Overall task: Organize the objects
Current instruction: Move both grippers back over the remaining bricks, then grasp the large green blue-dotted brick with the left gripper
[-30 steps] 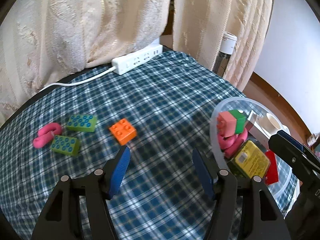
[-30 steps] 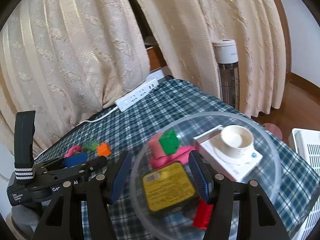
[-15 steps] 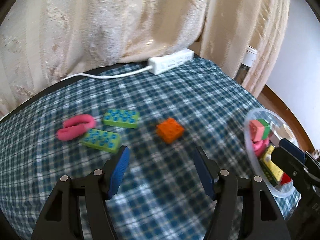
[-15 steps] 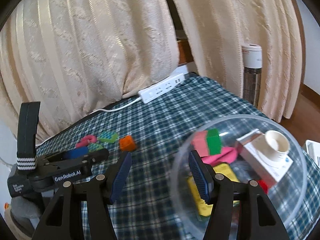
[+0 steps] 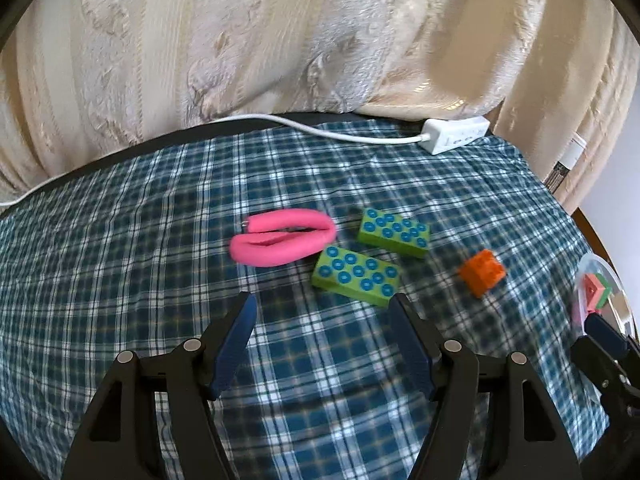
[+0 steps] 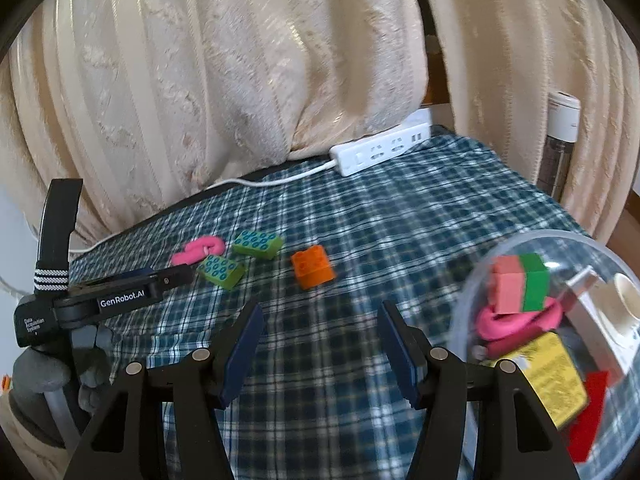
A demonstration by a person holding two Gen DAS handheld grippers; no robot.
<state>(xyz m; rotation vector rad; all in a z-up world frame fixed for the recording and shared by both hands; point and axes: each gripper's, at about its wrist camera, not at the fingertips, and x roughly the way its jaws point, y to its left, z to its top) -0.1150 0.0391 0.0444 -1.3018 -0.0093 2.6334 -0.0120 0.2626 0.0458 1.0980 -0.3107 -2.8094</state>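
On the blue plaid cloth lie a pink foam loop (image 5: 282, 242) (image 6: 198, 250), two green bricks with blue studs (image 5: 356, 274) (image 5: 394, 233) (image 6: 220, 272) (image 6: 258, 243) and an orange brick (image 5: 482, 272) (image 6: 313, 267). My left gripper (image 5: 324, 320) is open and empty, just short of the nearer green brick; it also shows from the side in the right wrist view (image 6: 160, 282). My right gripper (image 6: 320, 330) is open and empty, near the orange brick. A clear bowl (image 6: 520, 242) (image 5: 600, 264) at the right holds a pink-and-green block (image 6: 520, 286), a pink loop, a yellow box and other items.
A white power strip (image 5: 456, 136) (image 6: 380, 148) with its cable lies at the table's far edge under cream curtains (image 5: 280, 40). A white-capped appliance (image 6: 560, 140) stands past the table's right corner. The table drops off at the right and near sides.
Both grippers have swung left. The green bricks and pink loop now sit centred before my left gripper. The bowl has slid to the right edge of both views.
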